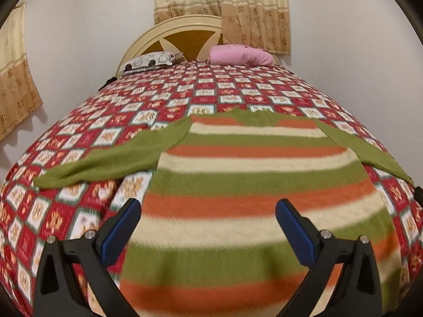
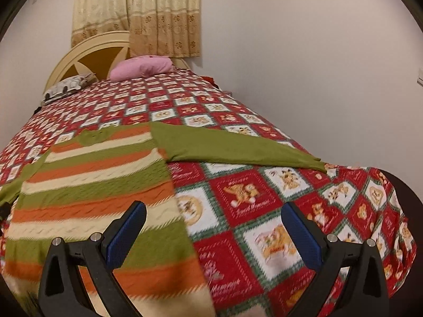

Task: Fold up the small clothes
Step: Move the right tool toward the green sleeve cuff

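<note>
A small sweater (image 1: pixel 253 185) with green, orange and cream stripes lies flat on the bed, collar away from me, both green sleeves spread out to the sides. It also shows in the right wrist view (image 2: pixel 100 185), with its right sleeve (image 2: pixel 232 148) stretched toward the bed's right edge. My left gripper (image 1: pixel 207 208) is open and empty, hovering over the sweater's lower left part. My right gripper (image 2: pixel 213 211) is open and empty, over the sweater's lower right edge and the quilt beside it.
The bed is covered by a red and white checked quilt (image 1: pixel 79 137). A pink pillow (image 1: pixel 240 55) and a patterned pillow (image 1: pixel 148 62) lie by the cream headboard (image 1: pixel 169 30). A white wall (image 2: pixel 317 79) runs close along the bed's right side.
</note>
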### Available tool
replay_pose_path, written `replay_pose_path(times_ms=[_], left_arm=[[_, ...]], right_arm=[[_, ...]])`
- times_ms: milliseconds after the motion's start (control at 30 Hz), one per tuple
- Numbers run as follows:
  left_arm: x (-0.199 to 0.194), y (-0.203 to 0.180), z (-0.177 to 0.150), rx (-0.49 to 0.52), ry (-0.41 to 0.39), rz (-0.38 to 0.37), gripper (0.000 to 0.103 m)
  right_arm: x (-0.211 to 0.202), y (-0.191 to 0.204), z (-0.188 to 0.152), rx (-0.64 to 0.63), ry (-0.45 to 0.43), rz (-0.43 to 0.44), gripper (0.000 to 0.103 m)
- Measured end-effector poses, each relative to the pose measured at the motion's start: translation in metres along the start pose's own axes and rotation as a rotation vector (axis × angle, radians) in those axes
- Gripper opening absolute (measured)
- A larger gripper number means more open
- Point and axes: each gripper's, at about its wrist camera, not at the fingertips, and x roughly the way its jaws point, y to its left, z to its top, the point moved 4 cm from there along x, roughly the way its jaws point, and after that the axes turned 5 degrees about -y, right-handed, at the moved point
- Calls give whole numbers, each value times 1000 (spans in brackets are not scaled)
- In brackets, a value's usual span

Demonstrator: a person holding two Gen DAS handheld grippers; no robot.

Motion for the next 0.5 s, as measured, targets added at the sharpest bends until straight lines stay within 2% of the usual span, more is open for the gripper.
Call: replay_pose_path(times_ms=[100,200,300,400,500], left_arm=[[19,4,12,15,-11,25,103],[40,13,14,8,-10,58,103],[58,22,5,-13,10,83,103],[74,27,-5,-25,40,104,103],[86,27,-17,-35,80,106,103]], right_arm=[[17,-2,9,9,6,-9,102],[39,-6,12,35,46,17,102],[60,-14,10,59,86,1,101],[72,-26,13,84,83,-19,101],[87,-55,21,167,84,-12,101]])
